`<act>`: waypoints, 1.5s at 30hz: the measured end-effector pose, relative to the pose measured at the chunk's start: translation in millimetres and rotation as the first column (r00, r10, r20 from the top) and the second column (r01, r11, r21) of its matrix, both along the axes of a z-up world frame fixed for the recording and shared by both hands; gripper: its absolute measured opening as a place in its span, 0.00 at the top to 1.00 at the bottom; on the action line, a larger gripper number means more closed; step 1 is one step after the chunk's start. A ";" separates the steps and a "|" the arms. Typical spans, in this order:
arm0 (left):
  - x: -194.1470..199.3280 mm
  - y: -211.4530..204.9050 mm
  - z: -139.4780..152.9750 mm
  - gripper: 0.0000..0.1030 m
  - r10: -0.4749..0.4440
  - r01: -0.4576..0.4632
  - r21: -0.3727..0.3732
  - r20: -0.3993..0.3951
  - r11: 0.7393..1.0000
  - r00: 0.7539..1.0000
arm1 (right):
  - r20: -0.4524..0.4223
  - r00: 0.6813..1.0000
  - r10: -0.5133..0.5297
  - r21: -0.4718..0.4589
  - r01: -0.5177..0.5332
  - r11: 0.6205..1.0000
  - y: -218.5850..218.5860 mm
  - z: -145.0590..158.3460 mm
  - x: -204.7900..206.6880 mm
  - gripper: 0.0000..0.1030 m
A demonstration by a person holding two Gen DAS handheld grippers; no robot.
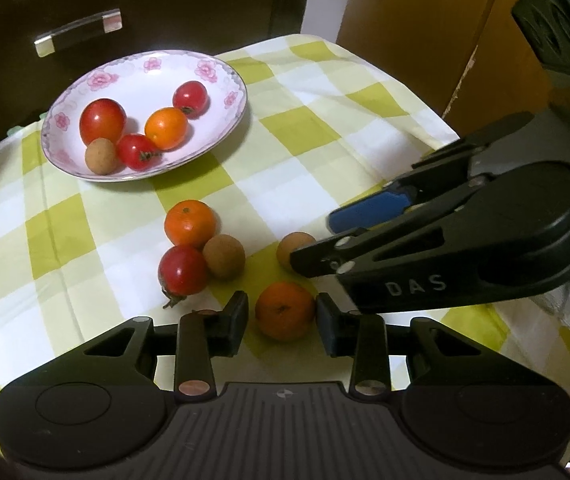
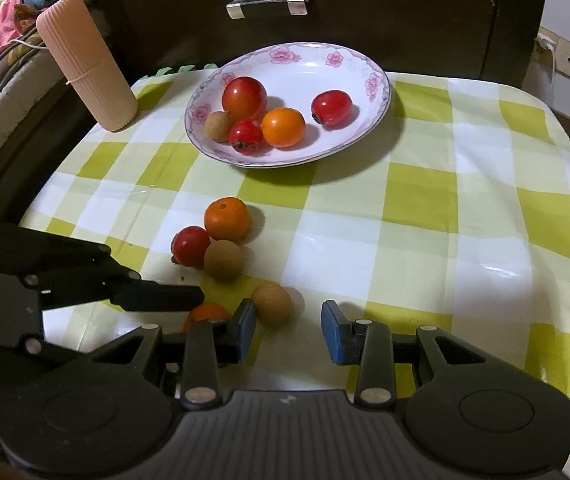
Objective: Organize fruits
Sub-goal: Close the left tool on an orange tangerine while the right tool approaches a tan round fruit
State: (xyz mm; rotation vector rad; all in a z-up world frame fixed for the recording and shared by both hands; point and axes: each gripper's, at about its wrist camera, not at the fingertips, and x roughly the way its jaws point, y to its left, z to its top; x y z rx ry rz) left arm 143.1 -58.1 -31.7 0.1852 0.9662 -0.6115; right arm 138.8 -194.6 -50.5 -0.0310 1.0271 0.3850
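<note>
A white flowered plate (image 1: 229, 76) (image 2: 381, 92) at the back of the table holds several fruits: red tomatoes, an orange and a brown longan. On the checked cloth lie an orange (image 1: 190, 224) (image 2: 227, 218), a red tomato (image 1: 182, 270) (image 2: 190, 246) and a longan (image 1: 224, 256) (image 2: 224, 259) in a cluster. My left gripper (image 1: 282, 316) is open with its pads either side of a second orange (image 1: 285, 316) (image 2: 205, 314). My right gripper (image 2: 289, 330) is open, with another longan (image 2: 271, 303) (image 1: 295, 249) just ahead of its left pad.
A ribbed peach-coloured cylinder (image 2: 85, 64) stands at the table's back left corner. A dark cabinet with a metal handle (image 2: 267, 5) (image 1: 79, 32) is behind the table. The right gripper's body (image 1: 465, 248) lies across the right side of the left wrist view.
</note>
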 end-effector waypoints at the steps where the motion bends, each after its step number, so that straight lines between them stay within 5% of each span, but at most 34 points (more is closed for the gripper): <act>1: -0.4 -0.1 -0.1 0.56 -0.002 0.002 0.000 0.000 1.000 1.000 | -0.001 1.000 0.004 0.001 -0.004 1.000 1.0 -0.3 0.3 0.67; 45: 3.4 -2.7 2.6 0.62 0.016 -0.017 0.053 0.025 0.998 1.000 | 0.004 1.000 -0.017 -0.019 0.017 1.000 -0.4 -0.3 6.6 0.78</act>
